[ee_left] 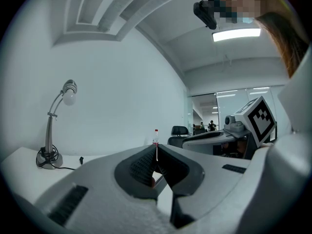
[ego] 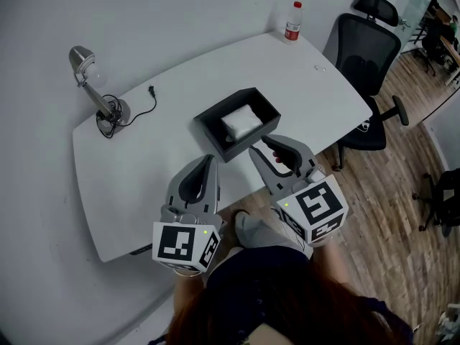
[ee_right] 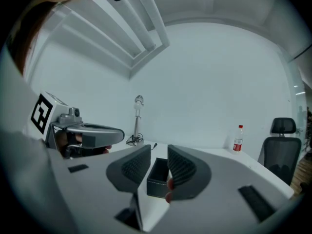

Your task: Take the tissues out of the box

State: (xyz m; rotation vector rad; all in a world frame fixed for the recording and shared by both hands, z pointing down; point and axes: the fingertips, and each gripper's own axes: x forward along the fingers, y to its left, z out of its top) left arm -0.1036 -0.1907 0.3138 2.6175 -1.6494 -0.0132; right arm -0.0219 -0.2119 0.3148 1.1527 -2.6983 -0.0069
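Note:
A black open box (ego: 209,131) stands in the middle of the white table (ego: 144,164), with a white wad of tissues (ego: 242,121) lying inside it. My left gripper (ego: 210,161) hovers over the table's front edge, just short of the box's near left corner; its jaws are shut and empty, the tips meeting in the left gripper view (ee_left: 155,155). My right gripper (ego: 267,148) is held at the box's near right corner, above the table edge. Its jaws stand open a little with nothing between them (ee_right: 158,155), and through the gap the box's wall (ee_right: 157,179) shows.
A desk lamp (ego: 90,85) with its cable and plug (ego: 151,90) stands at the table's far left. A red-capped bottle (ego: 292,21) is at the far right corner. A black office chair (ego: 366,56) stands beyond the right end, on a wooden floor.

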